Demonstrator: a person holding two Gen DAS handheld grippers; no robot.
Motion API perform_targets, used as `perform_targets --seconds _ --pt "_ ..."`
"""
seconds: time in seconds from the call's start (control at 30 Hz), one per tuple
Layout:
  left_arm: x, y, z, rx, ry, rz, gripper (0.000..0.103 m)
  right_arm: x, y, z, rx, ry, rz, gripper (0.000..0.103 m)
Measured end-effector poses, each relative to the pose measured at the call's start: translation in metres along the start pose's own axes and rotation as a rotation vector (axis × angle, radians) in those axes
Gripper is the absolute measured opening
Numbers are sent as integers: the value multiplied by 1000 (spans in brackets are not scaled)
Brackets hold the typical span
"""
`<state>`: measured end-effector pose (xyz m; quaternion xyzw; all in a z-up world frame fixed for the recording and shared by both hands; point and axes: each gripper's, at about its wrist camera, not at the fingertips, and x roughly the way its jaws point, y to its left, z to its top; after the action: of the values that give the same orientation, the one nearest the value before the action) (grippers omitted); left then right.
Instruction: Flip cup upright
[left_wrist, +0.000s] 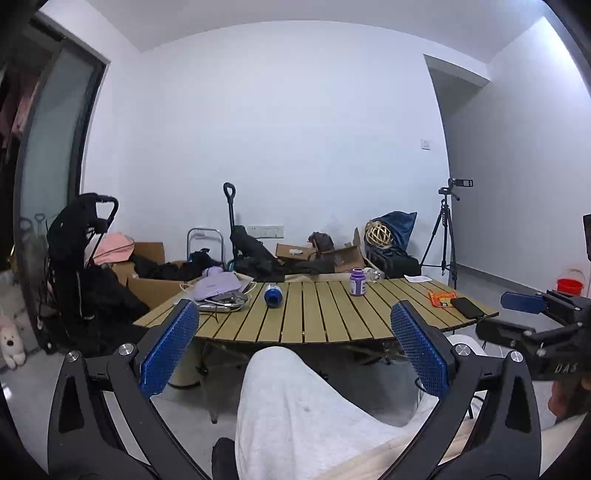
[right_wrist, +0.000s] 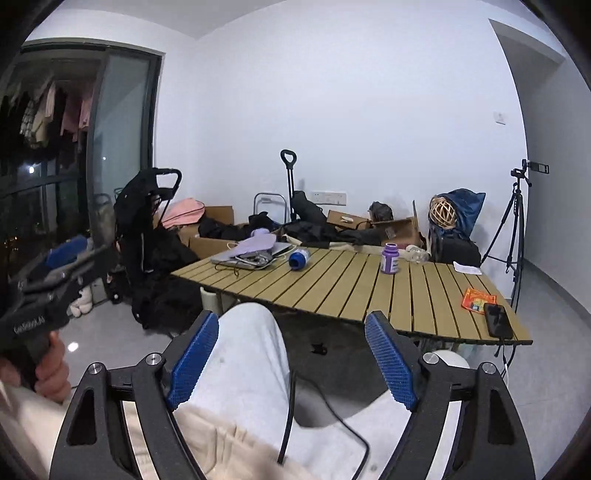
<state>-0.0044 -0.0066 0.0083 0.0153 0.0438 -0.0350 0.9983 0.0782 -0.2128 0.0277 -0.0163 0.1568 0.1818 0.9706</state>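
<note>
1. The cup (left_wrist: 273, 295) is dark blue with a paler, shiny body; it lies on its side, its round blue end turned toward the cameras.
2. It rests on the far left part of the bench (left_wrist: 314, 317), just beside a metal tray (left_wrist: 225, 303) piled with a lilac cloth (left_wrist: 218, 286).
3. The left tool (left_wrist: 293, 343) is spread wide and grips nothing, its blue pads (left_wrist: 168, 350) well short of the cup, above the person's pale trouser knee (left_wrist: 284, 391).
4. The right tool (right_wrist: 291, 358) is likewise wide apart and empty, held back from the bench edge.
5. The bench is made of tan wooden slats; on it also stand a purple jar (left_wrist: 357, 282), with an orange packet (left_wrist: 442, 298) and a black phone (left_wrist: 467, 307) near the right end.
6. Behind it are white walls, cardboard boxes (left_wrist: 147, 254), a black stroller (left_wrist: 79, 251), a camera tripod (left_wrist: 445, 236) and a red bucket (left_wrist: 569, 285) on the grey floor.
</note>
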Motion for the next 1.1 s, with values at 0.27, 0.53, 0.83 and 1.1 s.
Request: perform_targets --seconds 0.27,0.53,0.83,1.1 --pt "-1 2 -4 -13 25 13 103 0 -9 -2 35 -1 -20 86" --pt "-2 3 -4 -6 19 6 103 -7 -7 -4 32 -13 -26 86" --pt "-3 8 -5 -14 12 5 103 -5 -8 -4 37 -10 -24 86" --pt "-5 4 -6 -13 25 -5 103 -4 -7 -5 37 -9 -27 86"
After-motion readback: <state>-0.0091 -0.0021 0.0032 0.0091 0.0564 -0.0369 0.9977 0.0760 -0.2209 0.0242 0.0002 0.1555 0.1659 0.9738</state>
